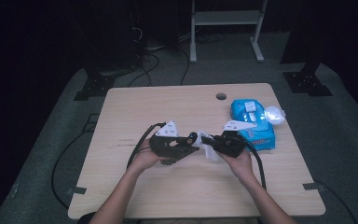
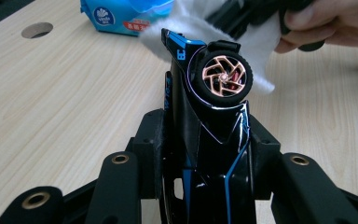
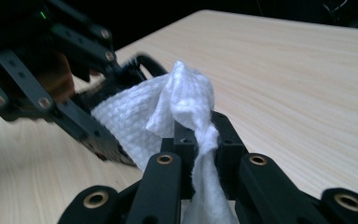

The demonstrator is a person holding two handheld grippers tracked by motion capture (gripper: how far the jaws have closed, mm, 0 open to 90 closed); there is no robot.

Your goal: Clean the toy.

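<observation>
Your left gripper (image 2: 200,140) holds a black toy car (image 2: 209,135) with blue lines between its jaws, one wheel (image 2: 222,74) with a copper rim facing the camera. A white wipe (image 2: 261,51) touches the car's far end, near your other hand (image 2: 328,23). A blue pack (image 2: 116,16) lies on the table (image 2: 65,102) beside a round hole (image 2: 37,30).

A blue pack of wet wipes (image 1: 253,122) is lying near the right edge of the pale wooden table (image 1: 135,112), just beside a round hole (image 1: 221,96) in its top, while a white metal frame (image 1: 226,23) is standing on the grey floor (image 1: 345,140) beyond.
</observation>
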